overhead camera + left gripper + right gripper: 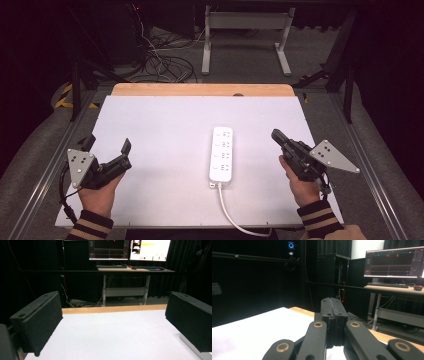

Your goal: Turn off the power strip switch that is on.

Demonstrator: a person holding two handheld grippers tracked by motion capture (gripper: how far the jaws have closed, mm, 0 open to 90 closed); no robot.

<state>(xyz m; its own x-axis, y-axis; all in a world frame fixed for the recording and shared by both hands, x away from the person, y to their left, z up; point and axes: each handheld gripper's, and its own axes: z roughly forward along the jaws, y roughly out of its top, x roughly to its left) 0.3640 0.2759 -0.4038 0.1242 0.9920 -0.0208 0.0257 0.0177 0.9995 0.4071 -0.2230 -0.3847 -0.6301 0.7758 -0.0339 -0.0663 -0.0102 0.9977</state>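
A white power strip (221, 154) lies lengthwise in the middle of the white tabletop (165, 130), its white cable (231, 215) trailing off the near edge. My left gripper (107, 145) hovers at the left, held by a hand in a striped cuff, its jaws wide apart with nothing between them. In the left gripper view my left gripper (112, 325) frames bare tabletop, and a corner of the power strip (193, 346) peeks out under the right jaw. My right gripper (276, 135) is to the right of the strip, jaws pressed together and empty. The right gripper (333, 302) shows its closed tips.
A wooden strip (202, 90) borders the table's far edge. Beyond it stand a desk frame (246, 35) and tangled floor cables (160, 60). Monitors (130, 249) glow on a desk at the back. Metal rails (45, 170) run along both sides of the table.
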